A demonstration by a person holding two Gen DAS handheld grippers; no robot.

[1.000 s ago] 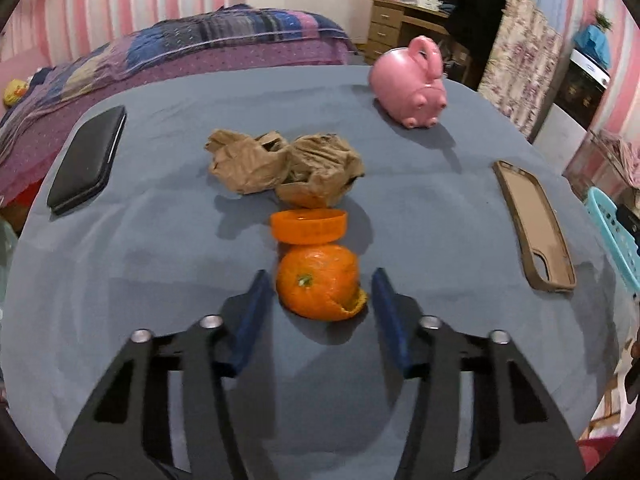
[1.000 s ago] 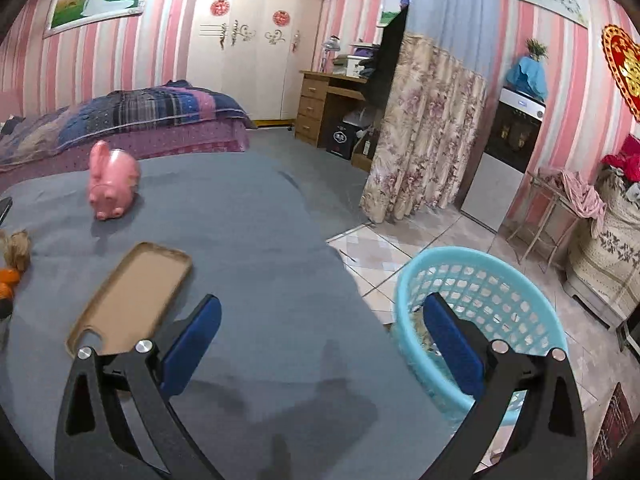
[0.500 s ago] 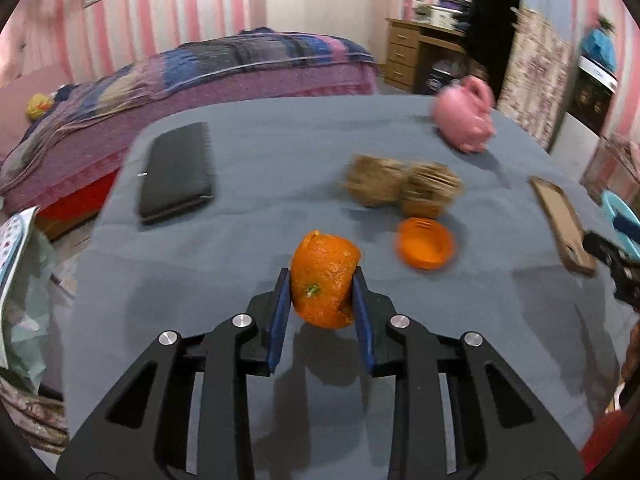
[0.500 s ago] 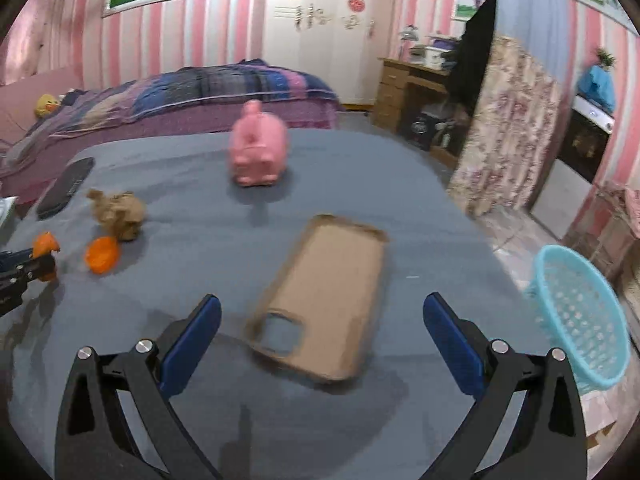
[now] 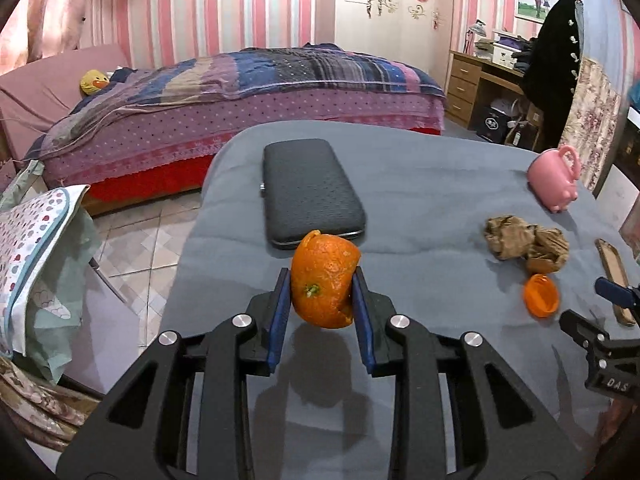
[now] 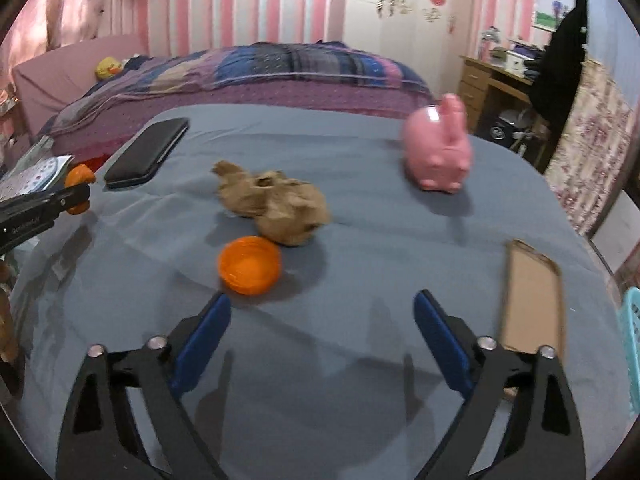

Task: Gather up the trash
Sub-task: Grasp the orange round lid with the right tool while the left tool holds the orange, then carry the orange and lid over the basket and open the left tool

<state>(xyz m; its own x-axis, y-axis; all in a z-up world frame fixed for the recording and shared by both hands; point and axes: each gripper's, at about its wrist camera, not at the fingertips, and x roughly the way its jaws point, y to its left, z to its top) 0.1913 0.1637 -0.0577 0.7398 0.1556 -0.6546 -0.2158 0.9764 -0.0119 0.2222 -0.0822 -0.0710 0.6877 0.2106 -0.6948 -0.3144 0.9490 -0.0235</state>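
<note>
Left gripper fingers pinch orange peel, long axis upright, stem end facing cam. Right gripper fingers spread, closing, nothing btwn; orange cap just ahead-left.

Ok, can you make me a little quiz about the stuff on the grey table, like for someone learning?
1. True or false: the orange peel lies flat on the table.
2. What touches the crumpled brown paper? A) the pink piggy bank B) the orange cap C) the black case
3. Fill in: the right gripper holds ____ between its fingers.

Key: 1. False: the left gripper has it pinched and lifted. 2. B. 3. Nothing; its fingers are closing on empty air.
</note>
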